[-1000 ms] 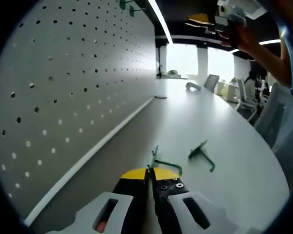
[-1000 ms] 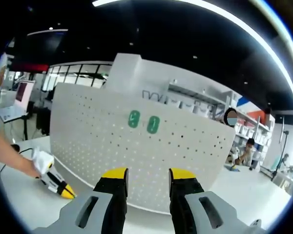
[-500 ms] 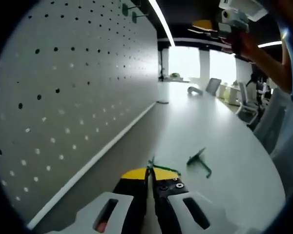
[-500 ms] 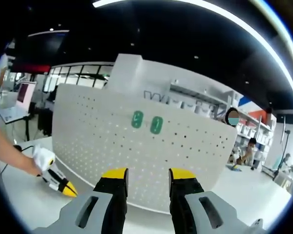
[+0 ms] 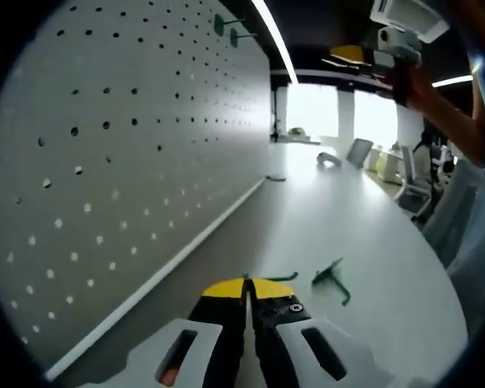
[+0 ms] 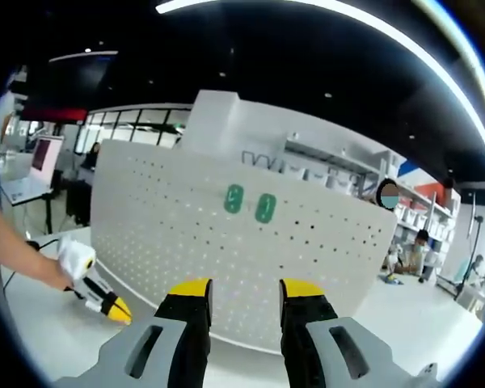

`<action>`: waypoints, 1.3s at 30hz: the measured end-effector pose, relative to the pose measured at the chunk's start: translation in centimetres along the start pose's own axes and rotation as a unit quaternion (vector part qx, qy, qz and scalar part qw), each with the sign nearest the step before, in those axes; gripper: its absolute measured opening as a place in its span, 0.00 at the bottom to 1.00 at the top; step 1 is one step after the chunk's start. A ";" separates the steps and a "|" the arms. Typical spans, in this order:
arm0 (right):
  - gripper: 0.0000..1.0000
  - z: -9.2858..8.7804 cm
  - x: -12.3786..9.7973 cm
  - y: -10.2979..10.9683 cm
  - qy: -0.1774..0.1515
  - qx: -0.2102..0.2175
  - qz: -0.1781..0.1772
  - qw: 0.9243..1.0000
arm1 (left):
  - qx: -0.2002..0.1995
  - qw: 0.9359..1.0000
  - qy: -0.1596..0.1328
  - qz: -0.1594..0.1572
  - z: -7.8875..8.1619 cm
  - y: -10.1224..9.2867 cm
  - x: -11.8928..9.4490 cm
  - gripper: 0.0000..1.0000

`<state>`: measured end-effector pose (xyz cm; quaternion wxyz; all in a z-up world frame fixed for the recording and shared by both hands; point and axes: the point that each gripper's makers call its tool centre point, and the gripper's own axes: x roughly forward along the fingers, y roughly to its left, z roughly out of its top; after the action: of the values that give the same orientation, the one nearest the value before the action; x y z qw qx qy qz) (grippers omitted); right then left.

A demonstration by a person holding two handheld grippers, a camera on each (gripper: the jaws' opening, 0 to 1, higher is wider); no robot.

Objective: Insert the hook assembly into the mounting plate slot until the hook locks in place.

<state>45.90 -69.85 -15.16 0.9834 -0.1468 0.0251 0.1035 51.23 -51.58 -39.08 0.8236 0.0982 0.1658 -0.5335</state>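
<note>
Your left tongs (image 5: 246, 284) sit low over the white surface (image 5: 331, 210), jaws pressed together at their yellow tips and clenched on a thin green hook (image 5: 273, 279) that pokes out just past the tips, to their right. A second green hook (image 5: 331, 279) lies loose on the surface, a little further right and ahead of those tips, apart from them. The pegboard (image 5: 129, 145) rises along the left of your left tongs, running away ahead, with two green hooks (image 5: 230, 27) mounted high and far up it.

Your right tongs (image 6: 244, 289) are held up facing the pegboard (image 6: 226, 259) front-on, jaws apart with a clear gap and nothing between them. Straight above that gap, the two mounted green plates (image 6: 250, 204) sit side by side on the board. Down to the left of your right tongs, the left tongs (image 6: 105, 301) rest near the foot of the board, your hand (image 6: 32, 263) gripping them.
</note>
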 end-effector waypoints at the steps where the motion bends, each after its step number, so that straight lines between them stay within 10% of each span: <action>1: 0.32 0.0 0.0 0.0 0.000 0.001 0.000 1.000 | -0.002 1.000 0.000 0.002 0.0 0.1 0.0 0.02; 21: 0.32 1.0 0.1 2.0 -0.014 -0.001 0.024 1.000 | 0.003 1.000 -0.005 0.016 2.2 0.5 -2.0 0.01; 39: 0.32 3.4 -2.4 3.5 -0.041 -0.010 0.038 0.998 | 0.018 0.997 -0.062 0.047 8.9 -1.3 -7.2 0.01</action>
<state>42.92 -66.04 -12.67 0.9774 -0.1510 -0.0107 0.1473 48.85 -49.04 -28.14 0.8546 0.0873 0.0997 -0.5021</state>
